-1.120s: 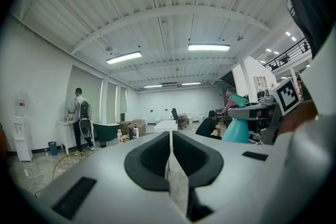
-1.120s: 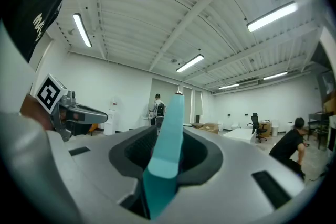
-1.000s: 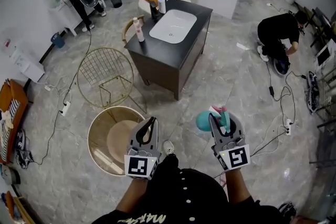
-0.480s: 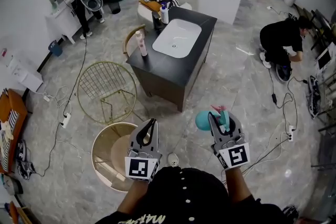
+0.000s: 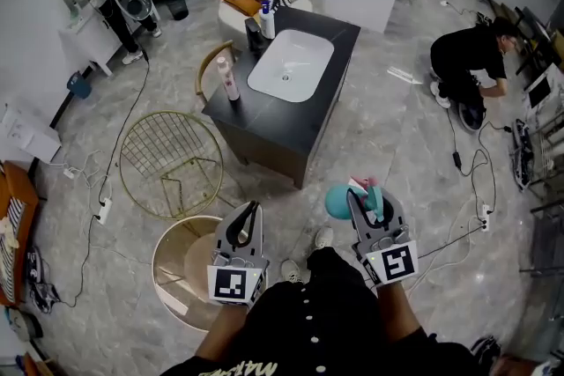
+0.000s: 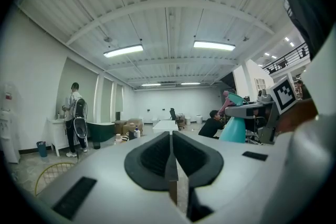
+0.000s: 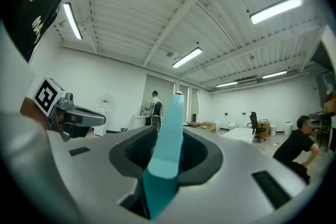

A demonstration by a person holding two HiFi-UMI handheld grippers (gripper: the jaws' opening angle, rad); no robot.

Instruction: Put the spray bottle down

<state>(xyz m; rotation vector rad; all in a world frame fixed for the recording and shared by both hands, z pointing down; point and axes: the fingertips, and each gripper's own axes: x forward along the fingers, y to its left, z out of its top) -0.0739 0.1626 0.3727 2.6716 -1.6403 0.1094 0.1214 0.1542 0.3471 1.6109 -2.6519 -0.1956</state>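
A: Entry one, the largest: the dark vanity cabinet [image 5: 264, 123] with its white basin [image 5: 291, 64], upper centre of the head view. Condition?

B: Well apart from both grippers. Its top has bare room beside the basin, so I judge it a likely resting place, though nothing confirms that.

A: Entry two: the gold wire chair [image 5: 167, 163], left of centre. Entry three: the round gold-rimmed seat [image 5: 157, 253], lower left.

B: Both untouched. The left gripper [image 5: 251, 211] hangs over the seat's right edge in the picture.

A: Entry four: the spray bottle [image 5: 339, 202].

B: A teal body with a pink top, lower centre right, above the grey floor [image 5: 397, 128] and resting on nothing. The right gripper [image 5: 366, 200] holds it, and in the right gripper view the jaws are clamped on its teal part [image 7: 165, 149].

A: Entry five: the left gripper's state?

B: Its jaws are pressed together with nothing between them. In its own view the bottle [image 6: 233, 128] shows off to the right.

A: Task ledger?

B: Done: the bottle is in hand. Left: reach a surface, set it upright and let go. Nothing is put down yet.
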